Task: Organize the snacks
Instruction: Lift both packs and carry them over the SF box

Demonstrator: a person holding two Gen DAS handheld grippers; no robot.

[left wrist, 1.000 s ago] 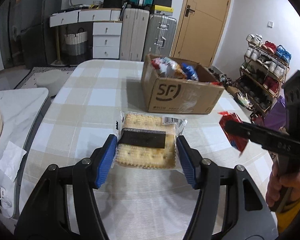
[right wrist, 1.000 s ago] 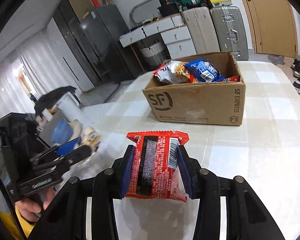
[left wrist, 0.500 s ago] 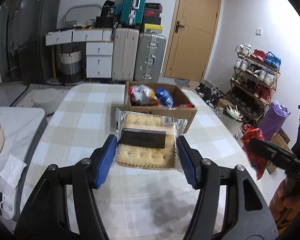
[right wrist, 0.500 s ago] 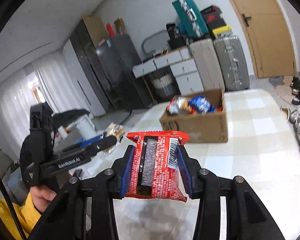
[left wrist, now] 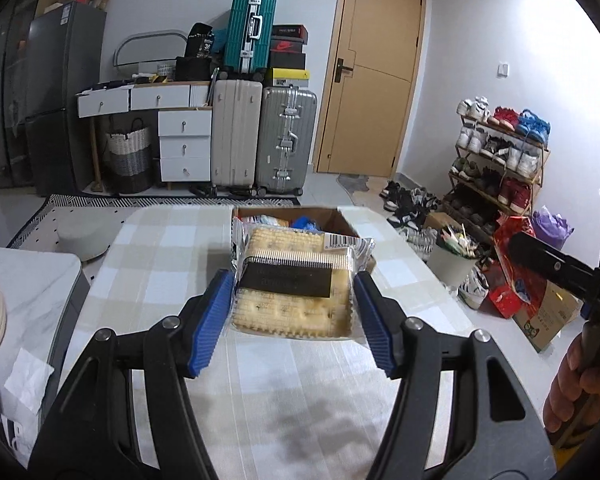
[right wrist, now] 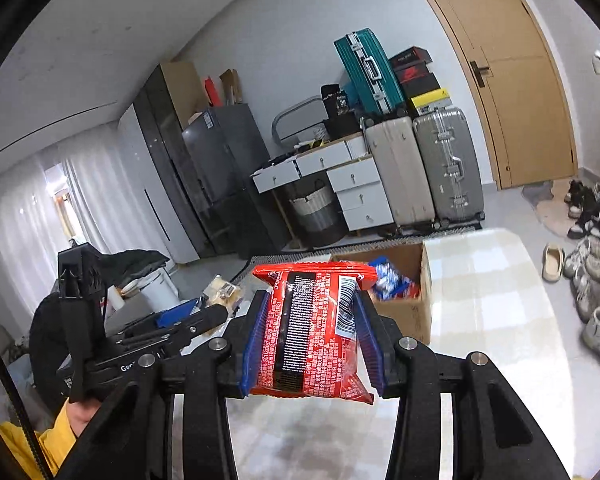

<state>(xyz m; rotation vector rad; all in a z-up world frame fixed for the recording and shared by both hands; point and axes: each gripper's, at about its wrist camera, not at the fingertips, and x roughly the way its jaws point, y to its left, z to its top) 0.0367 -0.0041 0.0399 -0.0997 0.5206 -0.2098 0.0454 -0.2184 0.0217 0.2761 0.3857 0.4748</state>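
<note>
From the left wrist, the left tongs point(left wrist: 294, 322) clamp a clear-wrapped pack of square crackers point(left wrist: 294, 284), held above the checked-cloth counter point(left wrist: 172, 256), just in front of the open brown cardboard box point(left wrist: 292, 216) of snacks.

From the right wrist, the right tongs point(right wrist: 312, 340) squeeze a red foil snack packet point(right wrist: 312, 328) over the counter, short of the box point(right wrist: 416, 312), which sits slightly right beyond it.

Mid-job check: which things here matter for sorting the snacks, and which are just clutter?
Job:
cracker pack in left gripper
red snack bag in right gripper
cardboard box with snacks

Clutter:
suitcases
shoe rack
drawers
basket
</note>
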